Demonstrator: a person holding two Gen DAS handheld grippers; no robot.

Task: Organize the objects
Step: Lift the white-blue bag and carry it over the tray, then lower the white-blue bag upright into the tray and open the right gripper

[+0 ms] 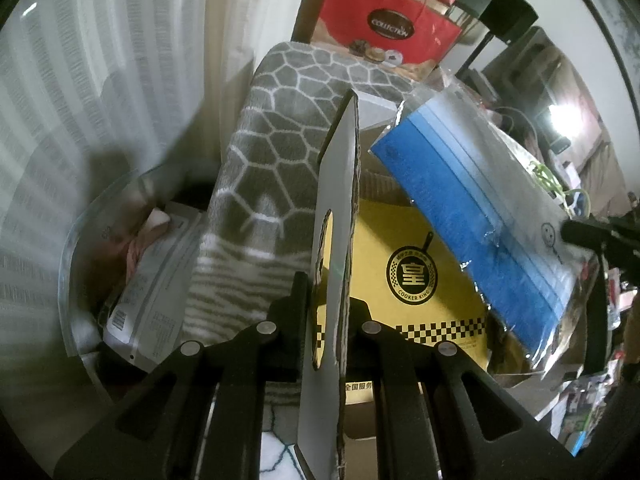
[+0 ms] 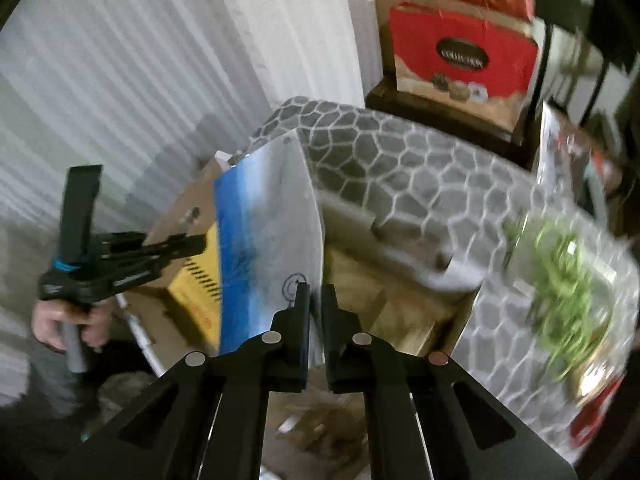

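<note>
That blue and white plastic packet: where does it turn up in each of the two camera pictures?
Left wrist view: blue and white packet lies right of centre, slanting above the yellow box.
Right wrist view: the packet is centre-left, at the right gripper.
Shared landmark: red Collection box, upper right.

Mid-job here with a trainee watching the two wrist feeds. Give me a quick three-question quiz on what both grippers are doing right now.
1. True or false: the left gripper is shut on the cardboard flap, which is seen edge-on.
2. What colour is the box with the frying-pan logo? A red, B yellow, C green.
3. In a few words: what does the right gripper pinch?

Key: 1 true. 2 B. 3 The edge of the blue-and-white packet in clear plastic.
</note>
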